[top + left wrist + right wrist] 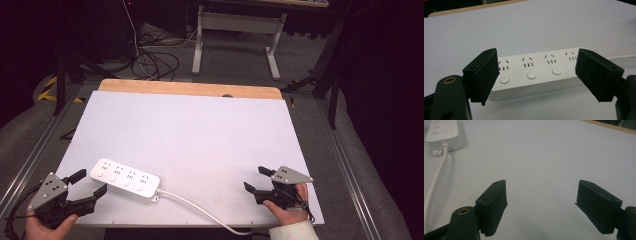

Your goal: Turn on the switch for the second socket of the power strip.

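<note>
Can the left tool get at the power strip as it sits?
Probably yes. The left tool is open, right beside the power strip, whose near end lies between its jaws in the left gripper view, with bare table around it and nothing between them.

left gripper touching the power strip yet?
Apart. In the left gripper view the open left gripper frames the power strip, with bare table between its near edge and the jaw tips.
</note>
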Tool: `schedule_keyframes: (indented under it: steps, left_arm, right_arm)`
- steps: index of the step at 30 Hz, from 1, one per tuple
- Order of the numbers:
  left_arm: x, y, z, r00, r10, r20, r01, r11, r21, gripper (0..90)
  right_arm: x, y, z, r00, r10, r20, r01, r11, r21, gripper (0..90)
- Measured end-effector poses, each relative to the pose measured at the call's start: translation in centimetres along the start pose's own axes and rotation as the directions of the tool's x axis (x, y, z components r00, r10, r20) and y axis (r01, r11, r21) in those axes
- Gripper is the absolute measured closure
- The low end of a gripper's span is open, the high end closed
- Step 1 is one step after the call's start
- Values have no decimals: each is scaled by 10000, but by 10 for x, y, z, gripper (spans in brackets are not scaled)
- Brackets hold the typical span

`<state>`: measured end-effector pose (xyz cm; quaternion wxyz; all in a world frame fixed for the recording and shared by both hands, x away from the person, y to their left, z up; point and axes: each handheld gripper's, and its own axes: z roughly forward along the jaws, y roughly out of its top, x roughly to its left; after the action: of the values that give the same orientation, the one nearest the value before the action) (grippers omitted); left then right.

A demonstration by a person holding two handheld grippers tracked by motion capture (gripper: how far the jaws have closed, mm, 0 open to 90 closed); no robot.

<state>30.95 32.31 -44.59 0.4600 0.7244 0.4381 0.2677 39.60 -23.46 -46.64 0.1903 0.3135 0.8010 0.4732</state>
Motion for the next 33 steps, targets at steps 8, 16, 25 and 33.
schedule_keyframes:
  steps: [8,16,25,33]
  left_arm:
    - [0,1,0,9999,-133,2,133,9999,-35,194]
    - [0,2,0,9999,-67,-152,67,10000,4,198]
    - [-3,10,-2,9996,166,-215,-163,9998,139,212]
    - [-4,20,0,9999,107,-80,-106,9998,148,234]
  right_arm:
    - [0,0,-1,10000,-38,0,38,10000,-64,251]
    - [0,0,0,9999,-88,-73,88,9999,-66,250]
    - [0,-1,0,10000,-51,-43,51,10000,3,254]
    - [1,-1,1,10000,-35,-66,36,10000,38,255]
